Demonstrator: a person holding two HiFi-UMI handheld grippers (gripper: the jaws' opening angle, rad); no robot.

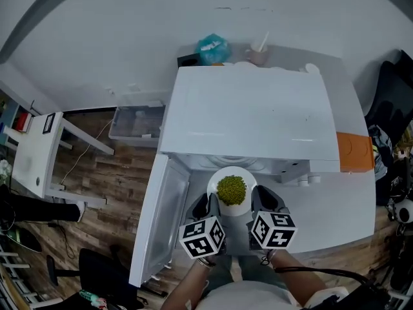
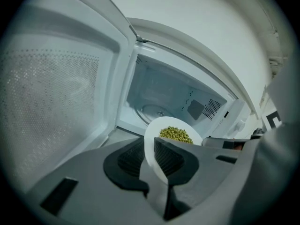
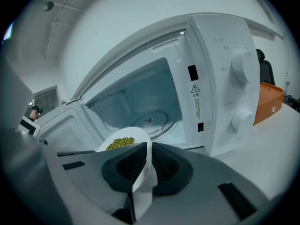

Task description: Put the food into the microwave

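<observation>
- Your left tongs (image 1: pixel 208 206) are clamped on the left rim of the white plate (image 1: pixel 244 206). In the left gripper view the two jaws pinch the plate's edge (image 2: pixel 149 149) between their ribbed pads.
- Your right tongs (image 1: pixel 258 202) are clamped on the opposite, right rim. The right gripper view shows the jaws closed tight on the plate's thin edge (image 3: pixel 143 172).
- You are holding the plate level between both tongs, with a heap of green peas (image 1: pixel 231 189) in its middle.
- The plate is in the air just in front of the microwave (image 1: pixel 258 115), at the mouth of its opening. It is not yet resting on anything inside.
- The microwave door (image 1: pixel 155 228) is swung wide open to your left.
- Inside, the glass turntable (image 3: pixel 151 120) lies bare beyond the plate.
- Two round knobs (image 3: pixel 243 71) sit one above the other on the panel to the right of the opening.
- The microwave stands on a white table (image 1: pixel 335 212), with an orange box (image 1: pixel 353 152) just beside its right side.
</observation>
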